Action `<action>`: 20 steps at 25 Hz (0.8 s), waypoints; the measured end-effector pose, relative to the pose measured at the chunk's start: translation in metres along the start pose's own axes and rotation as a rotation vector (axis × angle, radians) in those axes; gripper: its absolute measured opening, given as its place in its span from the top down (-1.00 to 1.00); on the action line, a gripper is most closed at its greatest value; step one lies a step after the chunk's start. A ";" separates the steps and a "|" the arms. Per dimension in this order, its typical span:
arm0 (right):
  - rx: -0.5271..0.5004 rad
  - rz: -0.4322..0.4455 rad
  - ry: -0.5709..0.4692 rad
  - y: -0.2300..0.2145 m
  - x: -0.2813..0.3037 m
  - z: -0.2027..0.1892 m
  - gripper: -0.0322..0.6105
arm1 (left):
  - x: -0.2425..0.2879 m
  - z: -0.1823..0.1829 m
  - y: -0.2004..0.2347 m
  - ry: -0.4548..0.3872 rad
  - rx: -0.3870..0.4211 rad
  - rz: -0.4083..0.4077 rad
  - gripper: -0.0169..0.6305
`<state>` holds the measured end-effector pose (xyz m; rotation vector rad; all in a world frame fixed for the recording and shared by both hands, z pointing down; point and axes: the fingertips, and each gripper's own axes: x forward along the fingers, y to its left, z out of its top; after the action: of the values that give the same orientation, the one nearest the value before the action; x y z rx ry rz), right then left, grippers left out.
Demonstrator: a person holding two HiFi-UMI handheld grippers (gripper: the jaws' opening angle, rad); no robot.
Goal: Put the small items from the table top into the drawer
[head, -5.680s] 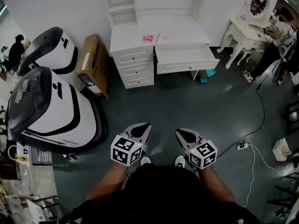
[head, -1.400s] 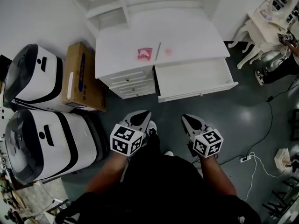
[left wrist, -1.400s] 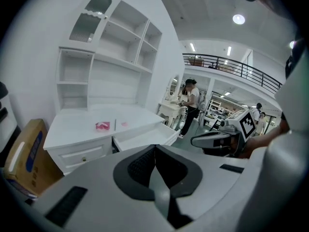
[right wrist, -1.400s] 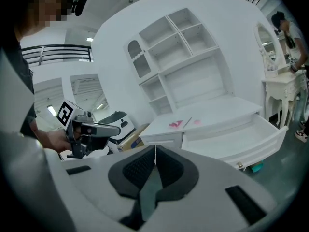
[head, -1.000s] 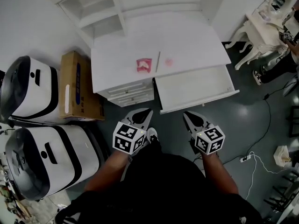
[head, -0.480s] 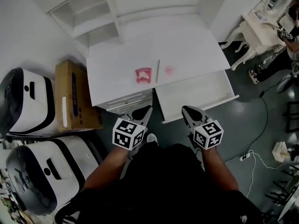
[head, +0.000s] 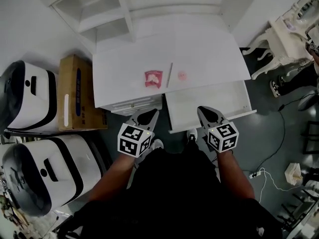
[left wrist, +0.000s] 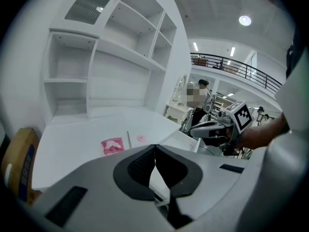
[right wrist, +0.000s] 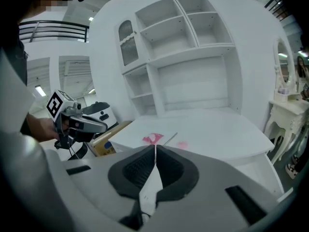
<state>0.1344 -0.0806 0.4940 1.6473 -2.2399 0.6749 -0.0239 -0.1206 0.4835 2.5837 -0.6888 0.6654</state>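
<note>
Your open drawer [head: 212, 99], centre-right, shows only its white floor; a red packet [head: 153, 78] and a pink disc [head: 182, 75] lie on the top above. Your left gripper [head: 148, 116] and right gripper [head: 205, 114] are clenched.

Both at about the same height. left gripper [head: 151, 114]: jaws together, tips touching, nothing between them. right gripper [head: 203, 111]: same, jaws pressed together, nothing held. The two sit side by side, apart, noses pointing to the far side. Marker cubes [head: 133, 139] sit at their near ends. Bare forearms [head: 112, 176] reach forward from the torso.

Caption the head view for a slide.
Left hand-held gripper and right hand-held gripper, shut, before the open drawer; pink packet on desk.
</note>
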 end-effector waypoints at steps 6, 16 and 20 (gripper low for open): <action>-0.143 0.075 0.072 -0.029 0.033 0.002 0.81 | 0.020 0.006 0.012 -0.008 -0.048 0.123 0.91; -0.324 0.158 0.164 -0.068 0.109 -0.012 0.80 | 0.057 -0.007 0.009 0.045 -0.106 0.235 0.91; -0.357 0.177 0.196 -0.085 0.136 -0.020 0.80 | 0.057 -0.010 0.006 0.056 -0.120 0.283 0.91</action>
<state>0.1722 -0.2020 0.5943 1.1746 -2.2222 0.4224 0.0136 -0.1412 0.5229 2.3716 -1.0548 0.7534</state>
